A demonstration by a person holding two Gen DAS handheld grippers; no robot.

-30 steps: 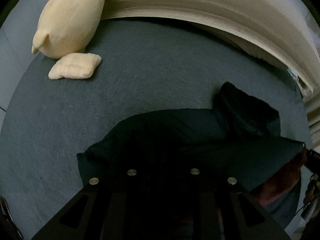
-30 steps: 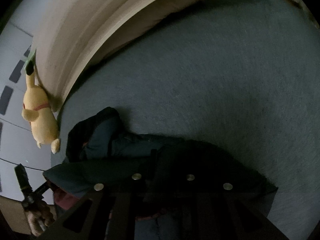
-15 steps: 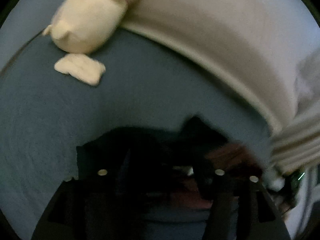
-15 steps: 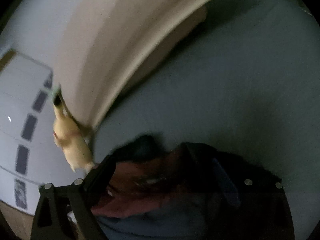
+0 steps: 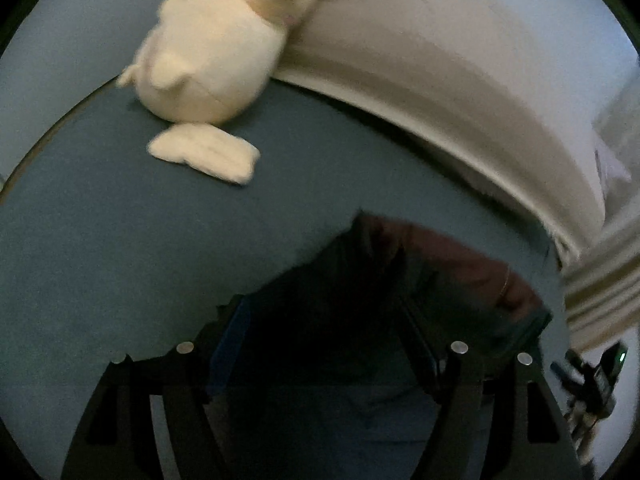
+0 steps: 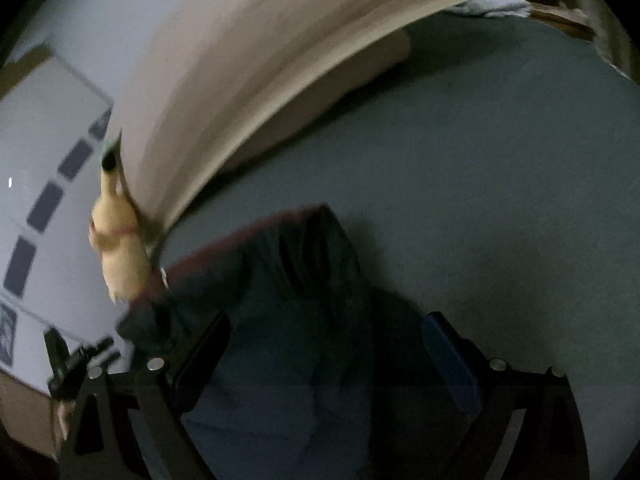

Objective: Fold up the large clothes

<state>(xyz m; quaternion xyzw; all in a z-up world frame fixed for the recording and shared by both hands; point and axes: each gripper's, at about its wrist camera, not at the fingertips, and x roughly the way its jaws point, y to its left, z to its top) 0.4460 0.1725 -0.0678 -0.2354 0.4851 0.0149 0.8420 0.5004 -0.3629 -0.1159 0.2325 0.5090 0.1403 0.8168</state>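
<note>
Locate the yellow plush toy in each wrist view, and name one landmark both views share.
Left wrist: yellow plush toy lies upper left, against the beige headboard.
Right wrist: plush toy sits small at the left edge.
Shared landmark: the dark garment on the bed.

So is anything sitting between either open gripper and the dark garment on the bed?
Nothing visible. The dark garment lies directly beneath the left gripper and right gripper, both open. The plush toy sits well off by the headboard.
</note>
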